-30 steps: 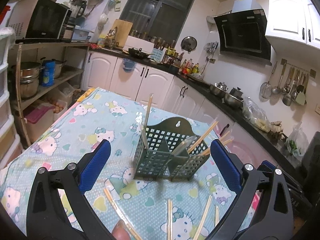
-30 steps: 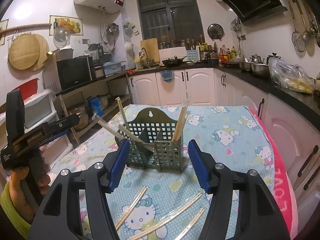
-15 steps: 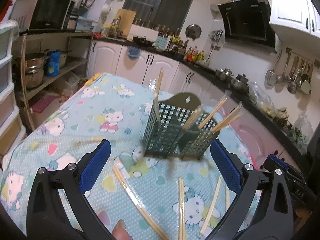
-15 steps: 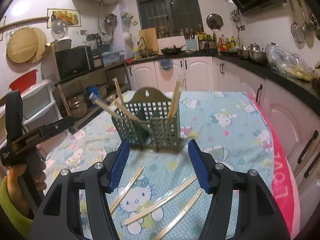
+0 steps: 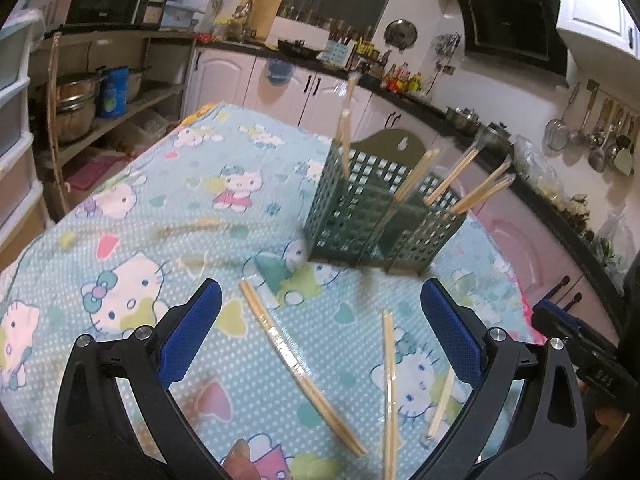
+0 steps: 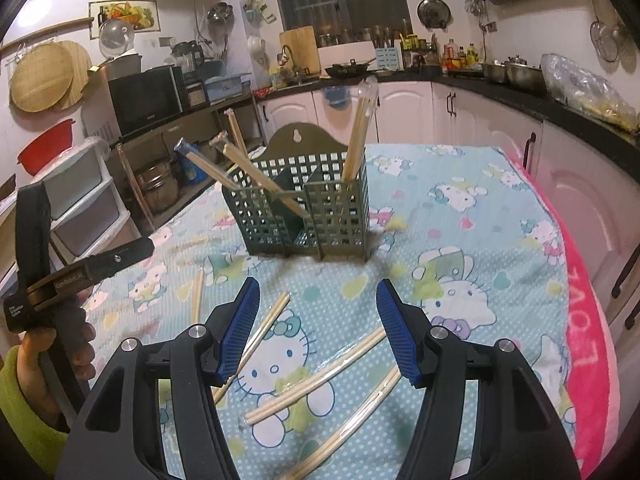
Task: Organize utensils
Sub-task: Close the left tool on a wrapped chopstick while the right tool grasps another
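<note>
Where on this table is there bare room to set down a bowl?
Free cloth lies right of the holder, toward the pink edge, and behind the holder at the table's far end. The near-left stretch in the left view is mostly bare. Crowded: in front of the holder, where loose chopsticks lie between both open tools.

A kitchen under warm indoor light: white cabinets [image 6: 416, 108] with dark handles run beneath a black countertop [image 6: 520, 100] along two walls, and a dark window [image 6: 340, 0] sits above the far counter. A black range hood [image 5: 512, 28] hangs on the white wall, ladles [image 5: 596, 136] on a rail beside it. Open shelving [image 5: 120, 80] carries a microwave [image 6: 146, 100] and steel pots [image 5: 74, 104].
</note>
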Demonstrator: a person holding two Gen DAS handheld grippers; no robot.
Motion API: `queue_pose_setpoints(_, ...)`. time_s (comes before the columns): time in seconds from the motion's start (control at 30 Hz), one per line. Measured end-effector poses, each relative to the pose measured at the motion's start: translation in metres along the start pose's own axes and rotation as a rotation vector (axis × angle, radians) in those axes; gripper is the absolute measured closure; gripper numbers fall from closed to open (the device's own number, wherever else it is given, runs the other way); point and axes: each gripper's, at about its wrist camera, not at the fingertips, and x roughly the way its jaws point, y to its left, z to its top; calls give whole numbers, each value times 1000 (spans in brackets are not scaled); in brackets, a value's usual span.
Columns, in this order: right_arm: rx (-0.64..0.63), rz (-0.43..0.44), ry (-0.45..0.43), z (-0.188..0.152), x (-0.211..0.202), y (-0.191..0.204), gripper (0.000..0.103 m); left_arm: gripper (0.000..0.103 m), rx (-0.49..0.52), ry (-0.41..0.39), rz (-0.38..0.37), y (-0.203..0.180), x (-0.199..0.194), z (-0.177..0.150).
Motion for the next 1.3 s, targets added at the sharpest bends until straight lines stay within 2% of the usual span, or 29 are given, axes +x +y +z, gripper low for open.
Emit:
queue_pose_setpoints(0.37,41,19,109,-17,27,-8,45,13,-78,130,-2,22,34,-23)
queue_pose_setpoints(0.6,108,10,172,-18,48,-27,45,34,-144,212,-23,36,61,-26)
queue_pose_setpoints(0.67,122,8,191,-18,55,-30,46,36,-162,232,-27,39,68,-27)
queue_pose_setpoints(0.97,208,-49,304,-16,91,-53,48,36,-195,252,-38,46,83,-17)
queue_pose_setpoints(1.3,282,-71,361,-7,126,-70,52,36,-234,269,-51,56,100,-3)
